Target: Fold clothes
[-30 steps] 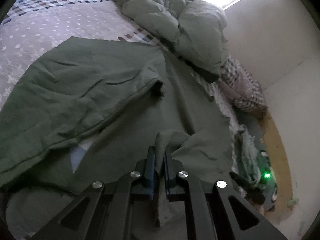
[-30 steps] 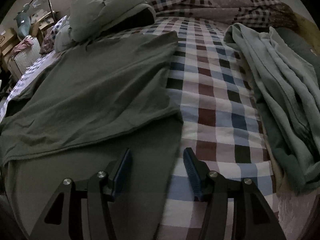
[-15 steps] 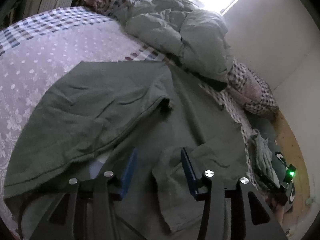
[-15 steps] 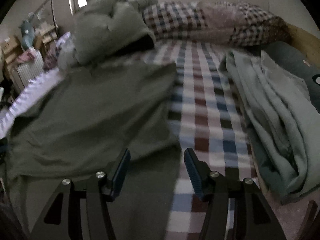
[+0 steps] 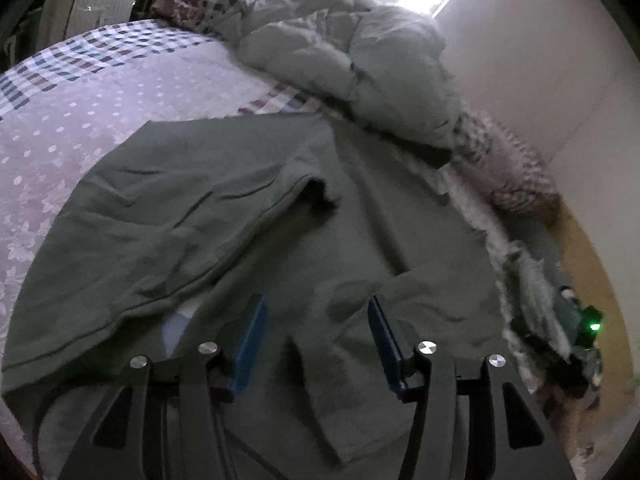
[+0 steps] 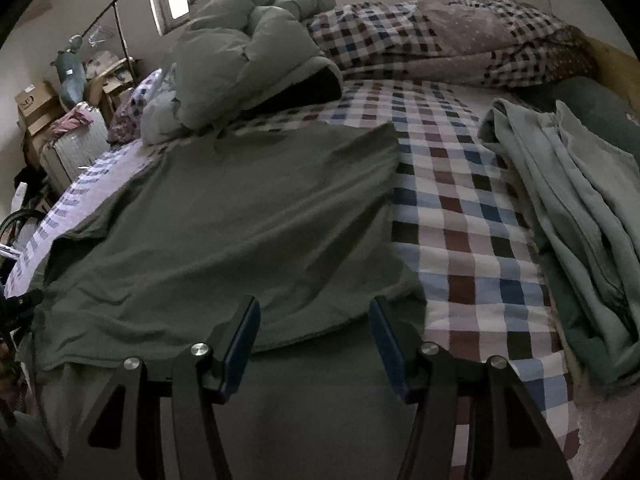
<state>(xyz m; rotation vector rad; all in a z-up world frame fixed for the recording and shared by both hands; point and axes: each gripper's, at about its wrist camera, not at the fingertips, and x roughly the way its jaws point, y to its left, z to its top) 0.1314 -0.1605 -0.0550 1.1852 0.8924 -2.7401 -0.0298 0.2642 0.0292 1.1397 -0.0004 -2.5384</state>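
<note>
Left tool (image 5: 316, 340) opening, released, green shirt (image 5: 192, 216) below; right tool (image 6: 314, 338) released; shirt long axis toward duvet (image 6: 248, 52)

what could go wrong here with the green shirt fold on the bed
1. The left gripper is opening over the bunched flap of the dark green cotton shirt; that flap lies rumpled, so the fold may set with creases.
2. The right gripper stands open over the shirt's folded edge near the checked bedsheet; a low pinch might catch the sheet too.
3. The pale green garment pile lies close and could get dragged.
</note>
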